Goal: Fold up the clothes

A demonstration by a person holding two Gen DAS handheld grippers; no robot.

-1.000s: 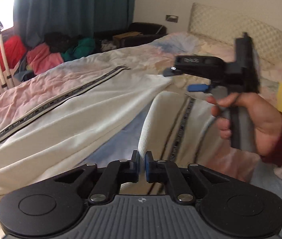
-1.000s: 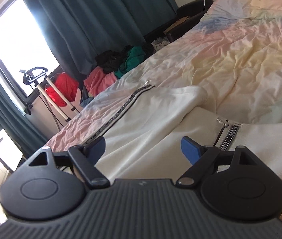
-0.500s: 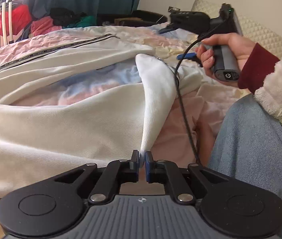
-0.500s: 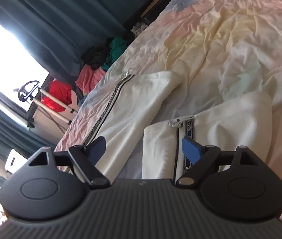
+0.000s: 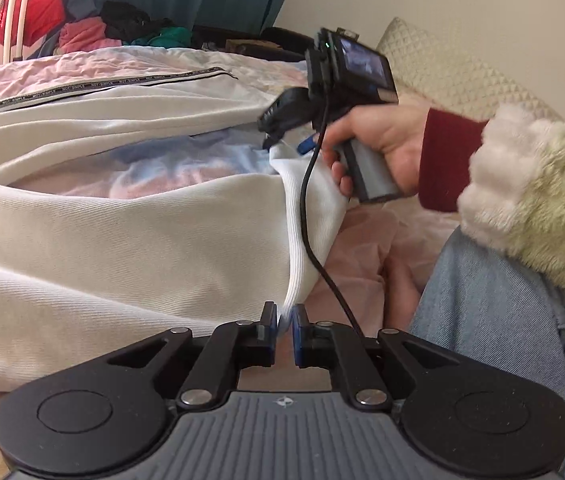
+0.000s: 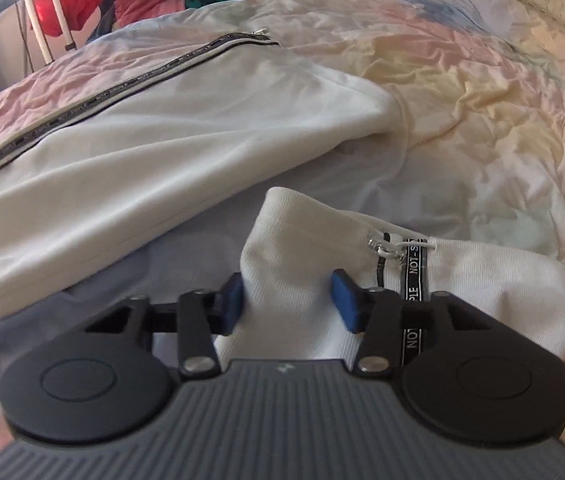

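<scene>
While a cream zip-up garment (image 5: 122, 248) lies spread across a pastel bedsheet (image 6: 462, 92), both tongs work its ribbed hem (image 5: 306, 216). L gripper (image 5: 281, 330), at 6 o'clock in its own view, is pinched tight on the near end of that rib band, which runs up toward 1 o'clock. R gripper (image 6: 288, 300), held in a hand (image 5: 382, 140) w/ a maroon cuff, sits over the far corner of the hem by the zipper pull (image 6: 380, 246); its jaws are closing w/ the ribbed cloth between them, blue pads near the fabric's sides but apparently not yet biting. A 2nd panel of the garment w/ black lettered zipper tape (image 6: 114, 92) stretches off toward 10 o'clock. Step in hand, by the look of it: securing both hem corners before the first fold. Next move likely calls for R to finish its grip, then both hands to lift together and carry the hem toward the collar end, keeping the band taut so the cloth doesn't bunch.
</scene>
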